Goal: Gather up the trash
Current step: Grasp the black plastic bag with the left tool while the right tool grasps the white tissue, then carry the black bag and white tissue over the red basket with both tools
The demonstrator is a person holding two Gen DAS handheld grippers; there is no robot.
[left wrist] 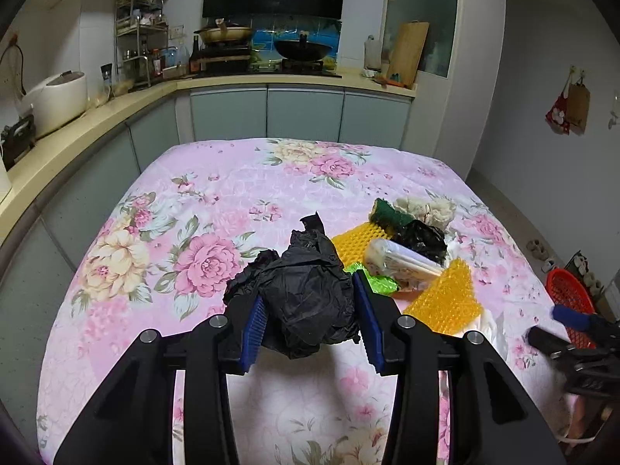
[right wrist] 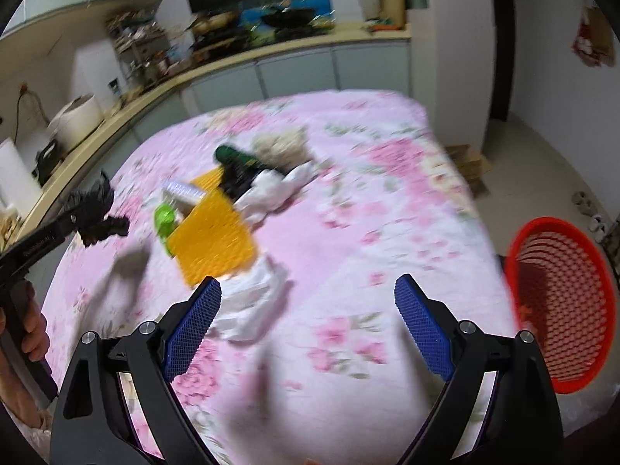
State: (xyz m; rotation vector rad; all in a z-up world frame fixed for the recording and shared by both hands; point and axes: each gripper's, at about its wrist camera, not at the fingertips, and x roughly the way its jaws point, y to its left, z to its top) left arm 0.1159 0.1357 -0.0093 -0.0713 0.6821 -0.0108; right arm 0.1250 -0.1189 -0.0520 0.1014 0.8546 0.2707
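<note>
Blue ribbed pads of the left gripper (left wrist: pixel 312 323), at the bottom centre of its own view, are closed against a crumpled black plastic bag (left wrist: pixel 306 294), which hangs between them above the pink floral tablecloth (left wrist: pixel 217 201). Only the bag's bulk is pinched, with loose folds trailing below, so I judge it could slip free or snag on the way across.

Right of centre in that view lies the remaining heap: yellow bumpy plastic sheets (left wrist: pixel 445 302), a green plastic scrap (left wrist: pixel 378 283), a clear wrapped packet (left wrist: pixel 399 265), a second black bag (left wrist: pixel 420 240), a green scouring pad (left wrist: pixel 387 215), a pale fibrous wad (left wrist: pixel 426 207) and white crumpled plastic (right wrist: pixel 252 302).

The right gripper (right wrist: pixel 308 323) is spread wide with nothing between its pads, above the cloth near the white plastic. Its view is blurred, so a grab now could miss.

A red mesh plastic basket (right wrist: pixel 565 310) sits at the lower right, beyond the table edge; nothing shows inside it, though blur hides detail. A dropped bag could fall past its rim.
</note>
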